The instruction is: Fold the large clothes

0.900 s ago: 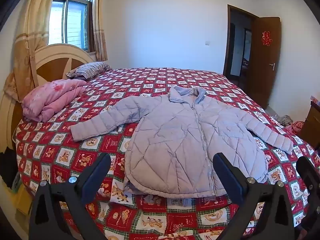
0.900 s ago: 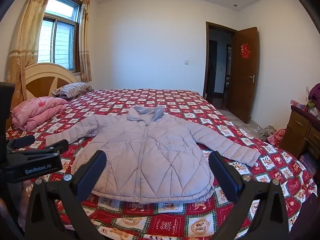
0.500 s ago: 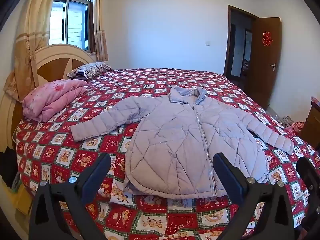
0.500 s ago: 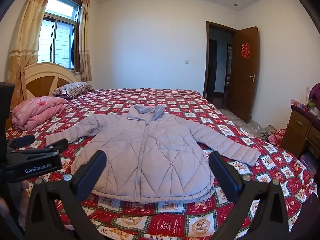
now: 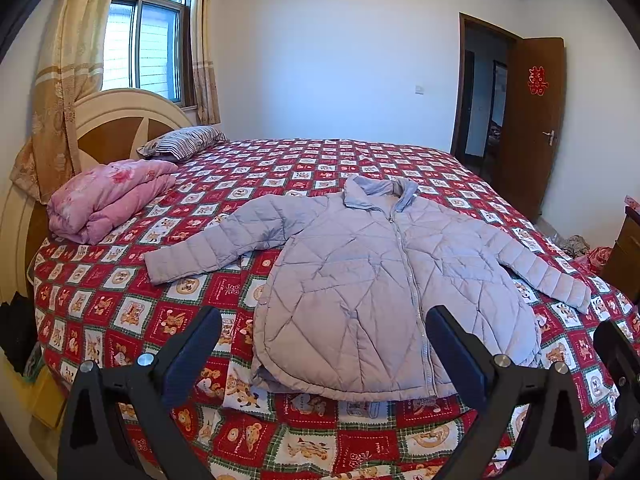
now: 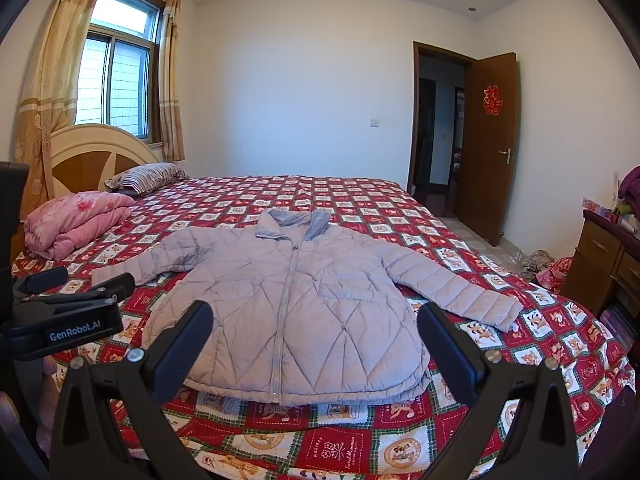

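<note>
Quilted lilac jacket (image 5: 360, 280) lies flat and zipped on the bed (image 5: 120, 312), which has a red checked cover; sleeves spread toward 9 and 3 o'clock, collar at 12. Left gripper (image 5: 322, 344) and right gripper (image 6: 314, 340) hover at 6 o'clock off the hem, black jaws spread wide, gripping nothing. A folded pink quilt (image 5: 104, 200) sits at 10 o'clock by the arched wooden headboard (image 5: 120, 128).

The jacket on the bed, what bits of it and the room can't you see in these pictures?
- Jacket back: both views, it lies front up on the bed.
- Jacket hem at one corner: right wrist view, the right gripper finger covers it.
- Room past the open door: both views, too dark.
- Things on the wooden dresser: right wrist view, cut by the edge.
- Left gripper: open, holding nothing.
</note>
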Motion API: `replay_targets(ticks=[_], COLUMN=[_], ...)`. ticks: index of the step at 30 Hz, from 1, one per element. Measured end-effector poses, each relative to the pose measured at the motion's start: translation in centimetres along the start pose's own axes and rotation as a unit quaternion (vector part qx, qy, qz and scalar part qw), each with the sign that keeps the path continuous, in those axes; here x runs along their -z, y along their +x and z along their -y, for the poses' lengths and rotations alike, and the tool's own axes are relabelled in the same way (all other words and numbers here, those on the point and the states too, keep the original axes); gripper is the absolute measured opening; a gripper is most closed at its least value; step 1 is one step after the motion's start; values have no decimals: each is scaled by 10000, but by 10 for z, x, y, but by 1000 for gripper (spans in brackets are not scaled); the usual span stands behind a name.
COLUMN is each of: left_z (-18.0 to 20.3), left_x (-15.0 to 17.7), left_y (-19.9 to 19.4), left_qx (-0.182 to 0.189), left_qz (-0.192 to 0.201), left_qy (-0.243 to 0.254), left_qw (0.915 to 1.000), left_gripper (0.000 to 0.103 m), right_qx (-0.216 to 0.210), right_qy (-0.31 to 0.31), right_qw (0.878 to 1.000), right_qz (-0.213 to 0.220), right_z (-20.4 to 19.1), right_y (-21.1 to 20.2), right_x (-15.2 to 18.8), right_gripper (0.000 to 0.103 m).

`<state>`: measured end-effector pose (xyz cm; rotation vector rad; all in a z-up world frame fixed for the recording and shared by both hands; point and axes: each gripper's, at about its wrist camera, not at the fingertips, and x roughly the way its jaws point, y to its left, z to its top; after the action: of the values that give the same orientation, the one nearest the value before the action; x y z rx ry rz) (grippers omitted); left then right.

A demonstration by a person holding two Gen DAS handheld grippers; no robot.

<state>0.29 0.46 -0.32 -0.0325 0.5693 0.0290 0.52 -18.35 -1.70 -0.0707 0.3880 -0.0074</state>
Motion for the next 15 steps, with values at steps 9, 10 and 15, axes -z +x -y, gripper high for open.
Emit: replay_targets(ticks=[9, 10, 15], left_z=[-4, -3, -6], left_x=[-1, -1, -2], left_y=[1, 1, 2], left_qx=[-41, -44, -67], left_qz=[5, 7, 15], left_qy=[-41, -38, -67], left_qw=[10000, 10000, 10000], left_gripper=[102, 102, 102], right_qx=[0, 3, 6], right_qy=[-2, -5, -10], right_qw=[10000, 10000, 10000], right_qz=[-2, 0, -4], right_z=[-1, -1, -1], right_y=[1, 0, 1], right_x=[0, 0, 1], right_gripper=[103, 103, 103])
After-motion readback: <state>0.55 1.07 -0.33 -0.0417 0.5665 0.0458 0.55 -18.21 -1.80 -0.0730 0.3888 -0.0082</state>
